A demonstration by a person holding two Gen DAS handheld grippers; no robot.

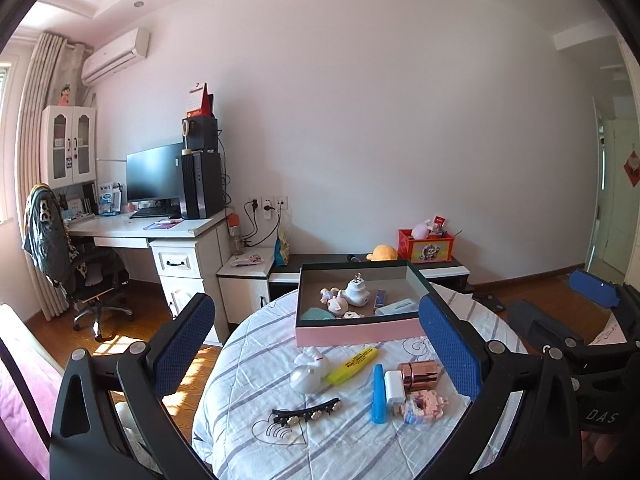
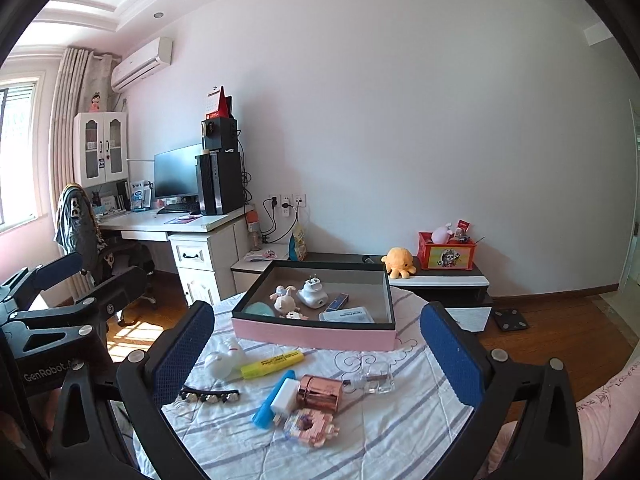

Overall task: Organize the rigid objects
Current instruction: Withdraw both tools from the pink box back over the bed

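Observation:
A pink box (image 1: 356, 334) (image 2: 312, 334) stands at the far side of a small round table covered in striped cloth (image 1: 340, 440) (image 2: 380, 440). It holds a white plug adapter (image 1: 357, 290) (image 2: 313, 291), small figures and a blue packet. On the cloth lie a yellow highlighter (image 1: 352, 365) (image 2: 273, 364), a white toy (image 1: 310, 370), a blue tube (image 1: 378, 394), a white charger (image 2: 285, 396), a rose-gold cylinder (image 1: 420, 372) (image 2: 320, 392), a pink brick figure (image 2: 312, 427), a black hair clip (image 1: 306, 414) and a clear glass bottle (image 2: 376, 380). My left gripper (image 1: 320, 356) and right gripper (image 2: 316, 360) are open and empty above the table.
A white desk (image 1: 160, 228) with monitor and computer tower stands at the left, an office chair (image 1: 84, 276) beside it. A low cabinet (image 2: 440, 280) behind the table carries an orange plush and a red box. A pink bed edge (image 2: 608, 400) is at the right.

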